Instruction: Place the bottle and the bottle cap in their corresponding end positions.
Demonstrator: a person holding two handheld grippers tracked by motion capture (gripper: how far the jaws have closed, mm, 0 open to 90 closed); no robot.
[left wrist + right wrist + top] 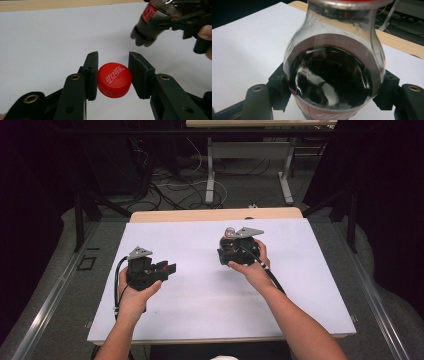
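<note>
A red bottle cap (114, 80) with white lettering sits between the two jaws of my left gripper (113, 75), which is shut on it just over the white table top (200, 290). In the high view that gripper (167, 269) is at the left, pointing right. My right gripper (231, 245) is farther back and to the right, shut on a small cola bottle (230, 232). The bottle (332, 75) holds dark liquid under a clear shoulder, with a black jaw pressed on each side. From the left gripper view the bottle (147, 22) hangs tilted above the table, base down-left.
The white sheet ends at a wooden strip (215, 214) along the table's far edge. Beyond it are another table's metal legs (210, 175) and loose cables (175, 185) on the floor. Dark curtains close in both sides.
</note>
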